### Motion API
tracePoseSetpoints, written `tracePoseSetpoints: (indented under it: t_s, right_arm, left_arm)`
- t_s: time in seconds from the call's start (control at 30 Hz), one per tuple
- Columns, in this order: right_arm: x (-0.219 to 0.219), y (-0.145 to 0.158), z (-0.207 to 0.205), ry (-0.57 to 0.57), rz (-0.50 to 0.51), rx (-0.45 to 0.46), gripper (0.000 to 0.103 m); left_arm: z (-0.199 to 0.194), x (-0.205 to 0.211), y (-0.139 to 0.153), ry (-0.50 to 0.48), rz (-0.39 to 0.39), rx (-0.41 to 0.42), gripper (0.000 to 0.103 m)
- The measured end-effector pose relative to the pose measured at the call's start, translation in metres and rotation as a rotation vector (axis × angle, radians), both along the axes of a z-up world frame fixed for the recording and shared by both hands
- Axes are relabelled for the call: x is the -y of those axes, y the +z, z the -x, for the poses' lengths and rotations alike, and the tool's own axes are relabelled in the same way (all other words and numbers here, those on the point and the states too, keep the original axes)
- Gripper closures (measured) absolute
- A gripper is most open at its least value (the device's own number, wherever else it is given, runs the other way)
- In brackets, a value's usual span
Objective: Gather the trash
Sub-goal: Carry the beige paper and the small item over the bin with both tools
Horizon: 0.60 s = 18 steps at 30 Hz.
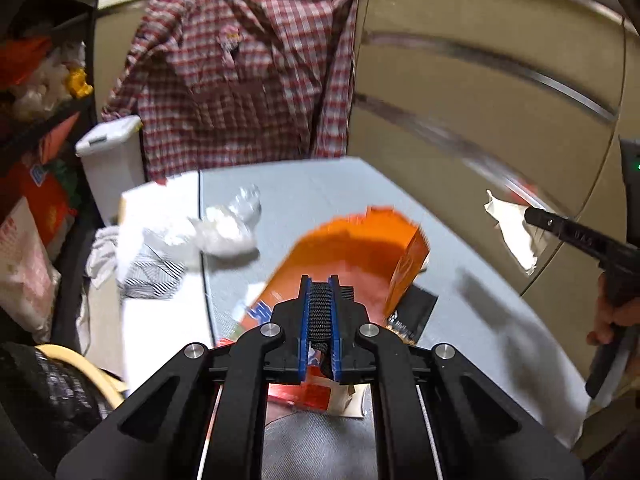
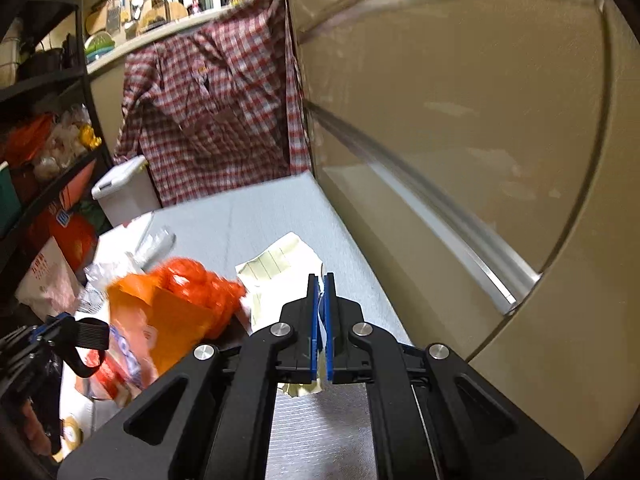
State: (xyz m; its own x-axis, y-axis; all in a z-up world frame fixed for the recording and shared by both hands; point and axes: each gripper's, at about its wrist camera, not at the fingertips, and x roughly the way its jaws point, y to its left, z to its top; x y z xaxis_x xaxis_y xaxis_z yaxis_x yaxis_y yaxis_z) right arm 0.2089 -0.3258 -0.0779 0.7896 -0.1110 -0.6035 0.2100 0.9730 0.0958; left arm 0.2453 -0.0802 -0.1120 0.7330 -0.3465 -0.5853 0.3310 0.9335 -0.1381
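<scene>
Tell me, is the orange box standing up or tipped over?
Tipped. The orange box leans at a slant over the grey table, lifted by the left gripper, whose jaws are shut on its edge.

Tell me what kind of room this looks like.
Probably a lived-in home utility or storage corner beside a kitchen: a plaid shirt hangs from a counter edge, a cluttered shelf rack holds bags, and dishes sit on the counter beyond.

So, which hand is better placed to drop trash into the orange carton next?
Right, likely: the right gripper is shut on lined paper just beside the orange carton. The left gripper is shut on a black strap, not loose trash.
</scene>
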Motion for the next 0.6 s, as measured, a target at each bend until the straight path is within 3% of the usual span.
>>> tracePoseSetpoints:
  t_s: [0.3,0.6]
  right_arm:
    - [-0.075,0.055,0.052,0.124,0.004,0.098,0.1]
    - [-0.176,0.074,0.107,0.326,-0.02,0.16,0.1]
  left_arm:
    - [0.054,-0.053,0.069,0.076,0.015,0.085,0.095]
    - [0.123,-0.128,0.101,0.202,-0.016,0.096,0.095]
